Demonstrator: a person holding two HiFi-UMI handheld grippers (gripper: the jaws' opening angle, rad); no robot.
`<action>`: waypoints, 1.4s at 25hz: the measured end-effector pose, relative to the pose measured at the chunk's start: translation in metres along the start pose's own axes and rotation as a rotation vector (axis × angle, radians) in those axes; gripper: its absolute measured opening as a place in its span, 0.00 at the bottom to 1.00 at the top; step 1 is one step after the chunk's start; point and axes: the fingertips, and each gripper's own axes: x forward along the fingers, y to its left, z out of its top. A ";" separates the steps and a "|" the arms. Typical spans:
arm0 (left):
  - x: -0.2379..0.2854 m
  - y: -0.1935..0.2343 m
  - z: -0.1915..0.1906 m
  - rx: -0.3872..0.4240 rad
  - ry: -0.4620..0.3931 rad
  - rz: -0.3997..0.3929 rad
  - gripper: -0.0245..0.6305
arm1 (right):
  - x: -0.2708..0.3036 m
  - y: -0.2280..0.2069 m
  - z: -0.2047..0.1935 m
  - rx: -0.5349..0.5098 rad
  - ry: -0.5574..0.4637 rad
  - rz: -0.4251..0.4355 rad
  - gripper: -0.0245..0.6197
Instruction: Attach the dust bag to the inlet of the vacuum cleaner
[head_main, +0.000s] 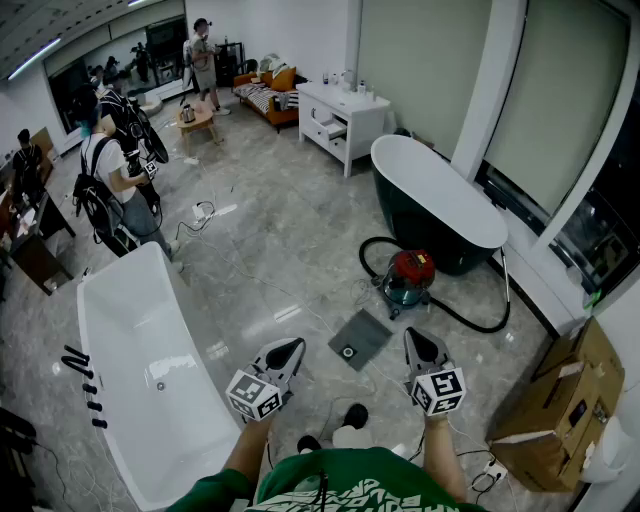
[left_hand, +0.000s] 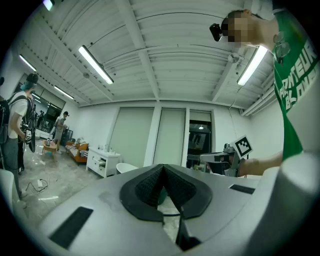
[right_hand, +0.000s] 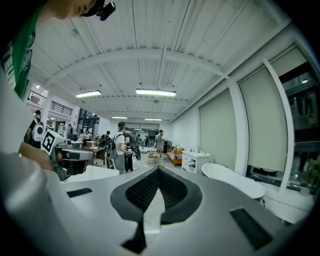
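Two tools are hovering over the floor (head_main: 280, 250): the left tool (head_main: 290, 350) and the right tool (head_main: 416, 342), each with jaws pressed together on nothing. The grey dust bag (head_main: 360, 338) is lying flat on the floor between them, just beside the red vacuum cleaner (head_main: 409, 277).

Operator and tools
A green short-sleeved shirt (head_main: 350, 487) with white print and dark shoes (head_main: 355, 414) are worn; the left tool (head_main: 292, 350) and right tool (head_main: 415, 342) are grey, fitted with black ribbed pads (left_hand: 145, 187) and marker cubes (head_main: 254, 396).
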 end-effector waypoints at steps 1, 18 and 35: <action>0.000 -0.002 -0.002 -0.003 0.003 -0.003 0.04 | -0.002 0.000 -0.001 0.001 0.001 -0.001 0.05; 0.038 0.019 -0.043 -0.005 0.071 -0.063 0.04 | 0.019 -0.031 -0.041 0.033 0.044 -0.090 0.05; 0.280 0.129 -0.033 0.046 0.116 -0.089 0.04 | 0.195 -0.223 -0.028 0.030 0.048 -0.088 0.05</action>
